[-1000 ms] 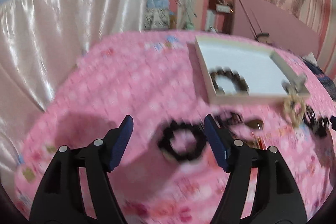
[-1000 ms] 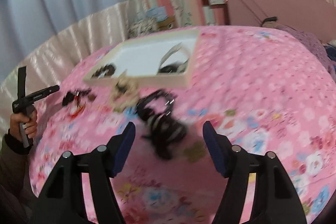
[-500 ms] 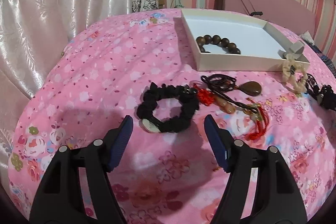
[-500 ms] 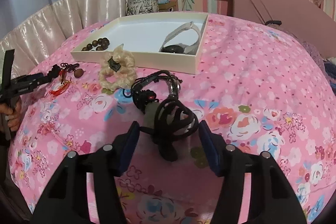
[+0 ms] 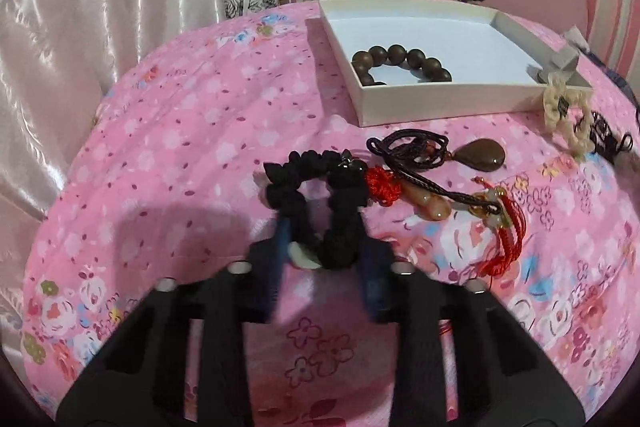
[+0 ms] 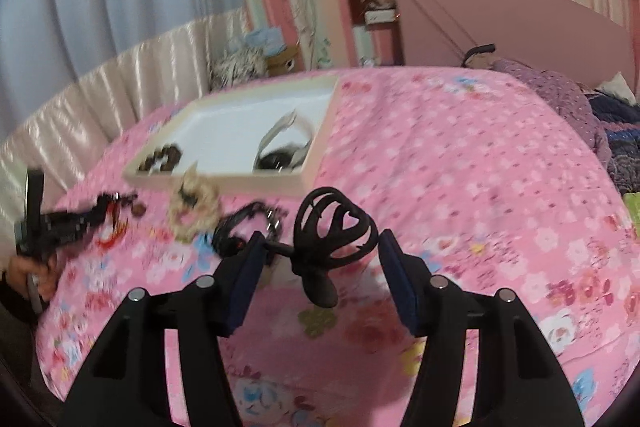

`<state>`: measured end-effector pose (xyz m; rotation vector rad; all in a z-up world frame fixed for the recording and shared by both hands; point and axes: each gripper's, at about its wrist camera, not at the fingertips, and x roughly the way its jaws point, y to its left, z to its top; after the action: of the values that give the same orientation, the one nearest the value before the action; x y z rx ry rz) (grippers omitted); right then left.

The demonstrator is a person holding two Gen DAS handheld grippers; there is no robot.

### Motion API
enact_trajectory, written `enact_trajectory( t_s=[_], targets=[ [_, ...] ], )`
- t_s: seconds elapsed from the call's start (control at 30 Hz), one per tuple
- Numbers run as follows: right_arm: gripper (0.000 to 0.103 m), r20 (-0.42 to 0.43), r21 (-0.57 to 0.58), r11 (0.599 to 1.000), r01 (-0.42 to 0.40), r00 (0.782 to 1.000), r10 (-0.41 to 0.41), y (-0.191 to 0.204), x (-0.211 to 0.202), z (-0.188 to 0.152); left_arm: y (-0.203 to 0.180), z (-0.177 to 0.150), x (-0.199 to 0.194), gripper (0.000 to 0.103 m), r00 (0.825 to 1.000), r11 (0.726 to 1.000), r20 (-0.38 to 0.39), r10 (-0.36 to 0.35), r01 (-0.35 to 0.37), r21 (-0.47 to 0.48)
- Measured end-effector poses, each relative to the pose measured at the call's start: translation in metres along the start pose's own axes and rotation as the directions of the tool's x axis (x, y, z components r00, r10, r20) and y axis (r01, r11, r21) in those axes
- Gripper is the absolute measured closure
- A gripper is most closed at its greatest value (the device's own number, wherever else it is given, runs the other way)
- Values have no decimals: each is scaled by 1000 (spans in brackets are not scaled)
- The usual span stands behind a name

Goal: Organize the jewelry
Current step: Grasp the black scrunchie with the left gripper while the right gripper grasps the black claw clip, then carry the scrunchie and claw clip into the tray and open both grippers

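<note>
white tray [image 5: 436,103] holds brown bead bracelet [image 5: 401,63].

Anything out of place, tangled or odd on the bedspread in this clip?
Yes. Only the wooden bead bracelet and a watch lie in the white tray. Outside it, the brown teardrop pendant has its cord crossing the red tassel charm, touching the black scrunchie gripped by the left gripper.
</note>
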<state>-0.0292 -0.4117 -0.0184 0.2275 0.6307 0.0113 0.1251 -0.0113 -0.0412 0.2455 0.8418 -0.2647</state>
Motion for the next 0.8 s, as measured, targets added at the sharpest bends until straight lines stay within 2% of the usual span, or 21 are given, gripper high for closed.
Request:
enact_trajectory(
  t_s=[0.1,0.13,0.23,0.33,0.47,0.53,0.63,0.7,0.77,0.8],
  targets=[
    [44,34,13,1000,10,999,-11,-5,-7,12,0,2,-7,82,999,1000,31,22,-22,12],
    [44,43,12,1000,14,999,-14,-5,-8,17,3,6,-14,82,998,999,55,42,-43,13],
    [44,77,-11,1000,8,997,-7,4,-14,38,12,26,-35,84,993,999,111,43,-42,-9],
    [44,119,-48,999,-22,992,28,22,-19,63,12,60,-60,84,981,1000,191,25,-23,-10],
    [44,151,-86,992,-96,983,108,58,-2,105,-14,122,-72,84,958,999,285,-18,9,33],
    [44,138,-95,987,-129,980,142,74,15,118,-28,148,-66,84,951,998,302,-70,68,16],
    [44,85,-107,981,-161,982,171,93,53,129,-49,166,-36,84,955,991,270,-121,132,-24],
    [44,17,-111,979,-169,985,172,100,88,129,-65,167,-7,84,956,979,227,-186,200,-43],
    [44,-27,-113,980,-161,987,159,104,113,121,-81,163,15,84,961,977,195,-197,208,-38],
    [44,-54,-118,980,-161,986,155,106,126,114,-88,158,24,84,956,972,190,-223,234,-35]
  ],
)
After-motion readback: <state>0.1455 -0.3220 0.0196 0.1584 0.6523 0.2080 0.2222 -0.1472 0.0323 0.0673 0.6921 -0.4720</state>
